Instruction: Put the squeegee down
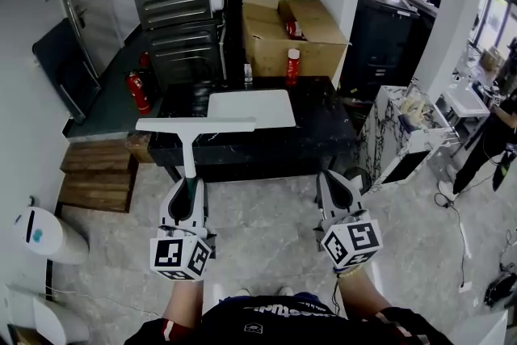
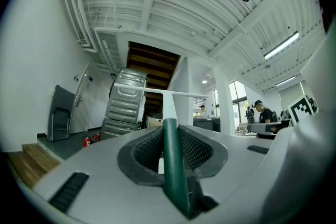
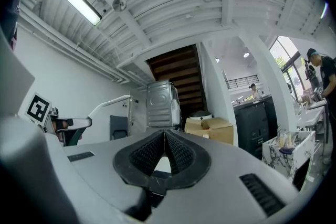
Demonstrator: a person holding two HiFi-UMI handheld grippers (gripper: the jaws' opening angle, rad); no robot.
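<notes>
A squeegee [image 1: 194, 126] with a white T-shaped blade and a white stem ending in a dark green handle is held out level in front of me. My left gripper [image 1: 188, 191] is shut on the green handle [image 2: 172, 157], and the white blade [image 2: 157, 93] stands crosswise beyond the jaws. In the head view the blade hangs over the near edge of a black table [image 1: 327, 129]. My right gripper [image 1: 332, 183] is level beside it, shut, its pads [image 3: 175, 153] meeting at the tips with nothing between them. The squeegee [image 3: 107, 105] also shows at the left of the right gripper view.
A white sheet [image 1: 252, 109], a red bottle [image 1: 292, 66] and a small bottle [image 1: 248, 74] are on the table. Cardboard boxes [image 1: 295, 32] stand behind it. Wooden steps [image 1: 97, 174] and a fire extinguisher [image 1: 138, 91] are left; a marble-patterned cabinet [image 1: 404, 133] is right.
</notes>
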